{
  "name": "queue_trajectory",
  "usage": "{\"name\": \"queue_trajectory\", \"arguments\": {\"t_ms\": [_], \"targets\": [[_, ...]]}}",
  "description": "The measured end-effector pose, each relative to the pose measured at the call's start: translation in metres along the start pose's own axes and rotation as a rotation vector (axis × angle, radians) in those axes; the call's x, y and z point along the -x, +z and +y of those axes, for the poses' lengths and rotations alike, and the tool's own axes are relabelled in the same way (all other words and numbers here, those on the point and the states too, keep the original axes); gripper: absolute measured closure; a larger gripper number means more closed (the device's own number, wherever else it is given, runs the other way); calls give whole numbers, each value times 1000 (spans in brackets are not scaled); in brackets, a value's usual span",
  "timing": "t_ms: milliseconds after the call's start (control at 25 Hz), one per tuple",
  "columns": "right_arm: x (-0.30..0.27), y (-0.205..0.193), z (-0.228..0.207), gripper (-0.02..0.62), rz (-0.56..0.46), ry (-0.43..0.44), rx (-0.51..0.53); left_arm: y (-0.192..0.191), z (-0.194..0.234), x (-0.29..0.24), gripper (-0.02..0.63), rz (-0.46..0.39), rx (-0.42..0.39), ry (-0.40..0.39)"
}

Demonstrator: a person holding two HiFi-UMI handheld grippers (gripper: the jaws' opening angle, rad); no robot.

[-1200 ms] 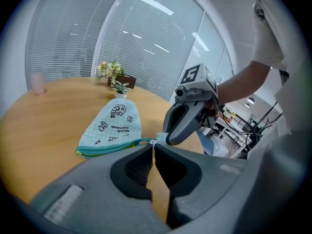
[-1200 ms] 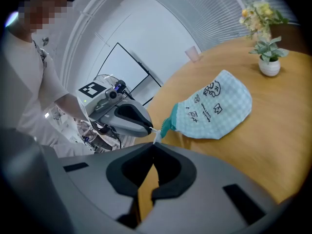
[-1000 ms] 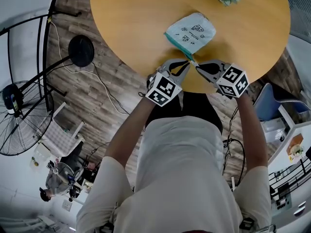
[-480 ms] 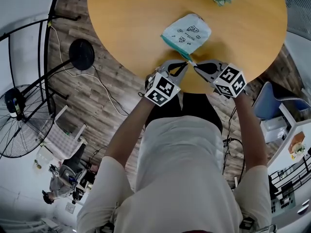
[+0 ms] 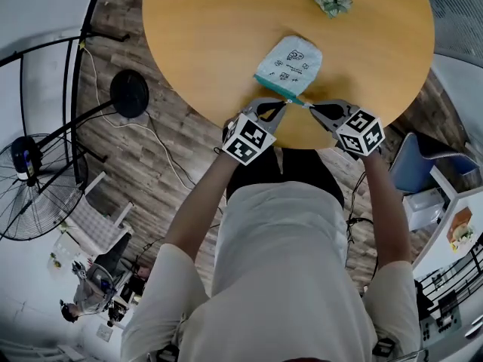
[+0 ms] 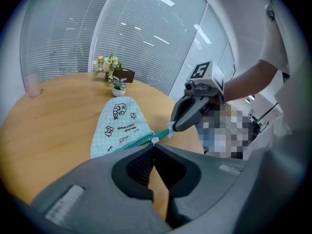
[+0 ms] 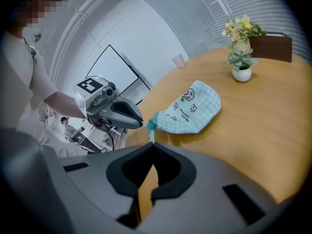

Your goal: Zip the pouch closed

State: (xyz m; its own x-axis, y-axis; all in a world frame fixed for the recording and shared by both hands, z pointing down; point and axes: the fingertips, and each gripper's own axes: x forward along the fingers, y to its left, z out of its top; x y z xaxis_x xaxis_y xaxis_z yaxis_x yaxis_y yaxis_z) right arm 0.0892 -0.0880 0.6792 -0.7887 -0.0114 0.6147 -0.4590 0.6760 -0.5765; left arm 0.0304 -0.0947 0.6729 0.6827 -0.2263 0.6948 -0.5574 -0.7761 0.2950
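Checked pouch [image 5: 291, 60] at the surface's [image 5: 211, 29] six o'clock edge, my left gripper [image 5: 280, 106] and right gripper [image 5: 312, 108] each with fingers clenched on its teal zip [image 5: 278, 89] end; I judge these thin pinches could slip, or uneven pulling drag it off.

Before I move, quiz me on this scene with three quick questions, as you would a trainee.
1. True or false: the pouch lies on the round table with its teal zipper edge toward the person.
2. Which of these also stands on the table? A) a small potted plant B) a laptop C) a stack of books
3. Fill in: the jaws of the left hand-held gripper and the right hand-held gripper are both ____ on the pouch's zipper end.

Key: 1 true; 2 A; 3 shut.
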Motion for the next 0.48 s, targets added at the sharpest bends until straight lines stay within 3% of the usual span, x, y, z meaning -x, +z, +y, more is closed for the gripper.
{"name": "queue_trajectory", "arguments": {"t_ms": [200, 480], "targets": [[15, -7, -10, 594, 14, -60, 33, -1, 0, -1, 587, 16, 14, 33], [40, -24, -24, 594, 0, -91, -6, -8, 7, 6, 586, 15, 67, 74]]}}
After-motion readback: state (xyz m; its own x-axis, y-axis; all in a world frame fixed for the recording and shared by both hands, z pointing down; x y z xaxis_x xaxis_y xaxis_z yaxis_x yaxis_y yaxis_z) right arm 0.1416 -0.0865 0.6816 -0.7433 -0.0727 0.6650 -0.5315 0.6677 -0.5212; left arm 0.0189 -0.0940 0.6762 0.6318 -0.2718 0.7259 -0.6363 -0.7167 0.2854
